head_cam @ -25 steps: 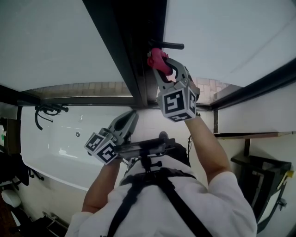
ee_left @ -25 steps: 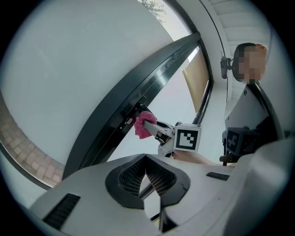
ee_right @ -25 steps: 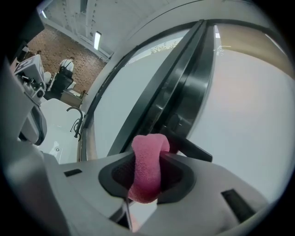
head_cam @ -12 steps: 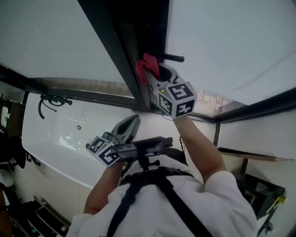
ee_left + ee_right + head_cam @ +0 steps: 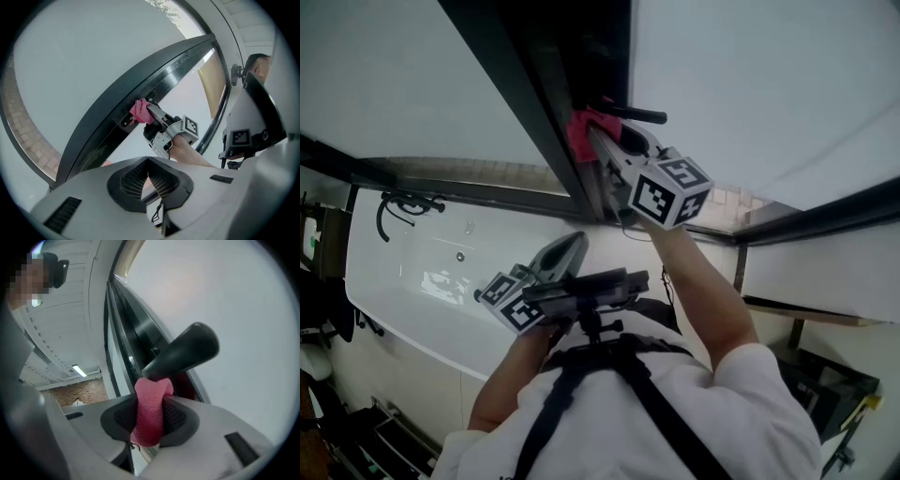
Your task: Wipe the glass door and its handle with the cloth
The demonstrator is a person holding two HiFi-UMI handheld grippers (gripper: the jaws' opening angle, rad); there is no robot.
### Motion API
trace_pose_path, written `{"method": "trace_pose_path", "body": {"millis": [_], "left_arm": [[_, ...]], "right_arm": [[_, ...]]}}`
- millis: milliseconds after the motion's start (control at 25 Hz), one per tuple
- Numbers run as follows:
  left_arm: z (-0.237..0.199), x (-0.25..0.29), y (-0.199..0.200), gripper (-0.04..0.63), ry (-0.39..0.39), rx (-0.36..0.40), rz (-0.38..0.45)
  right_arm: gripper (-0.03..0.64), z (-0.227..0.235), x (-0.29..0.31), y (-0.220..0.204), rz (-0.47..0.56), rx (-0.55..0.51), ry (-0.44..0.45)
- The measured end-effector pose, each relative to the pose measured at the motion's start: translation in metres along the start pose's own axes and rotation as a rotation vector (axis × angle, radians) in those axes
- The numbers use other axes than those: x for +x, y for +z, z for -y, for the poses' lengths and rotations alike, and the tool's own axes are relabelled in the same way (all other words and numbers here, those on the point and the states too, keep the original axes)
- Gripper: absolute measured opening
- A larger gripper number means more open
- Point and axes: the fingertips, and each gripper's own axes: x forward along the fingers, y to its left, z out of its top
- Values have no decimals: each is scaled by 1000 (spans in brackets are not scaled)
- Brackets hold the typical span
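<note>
Now, cloth (image 5: 149,401) between right tool (image 5: 150,416) jaws.

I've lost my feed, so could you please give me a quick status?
Right gripper shut on cloth, at door handle. Left gripper shut, empty. Nothing blocking.

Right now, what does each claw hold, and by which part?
The right claw pinches the pink cloth by a bunched fold; the left claw is shut and empty.

A lit strip lamp (image 5: 78,371) shines on the ceiling, above a brick wall (image 5: 88,391).
</note>
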Motion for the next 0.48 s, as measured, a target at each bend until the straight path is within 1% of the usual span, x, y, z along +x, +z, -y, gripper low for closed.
{"method": "trace_pose_path", "body": {"millis": [280, 400, 480], "left_arm": [[-6, 6, 10, -12, -54, 10, -55], [-5, 9, 8, -13, -72, 6, -73], [-4, 11, 5, -12, -84, 6, -86]], "right_arm": [[106, -2, -18, 9, 57, 19, -2], [106, 5, -35, 12, 76, 15, -21], [106, 12, -49, 15, 108, 27, -41]]}}
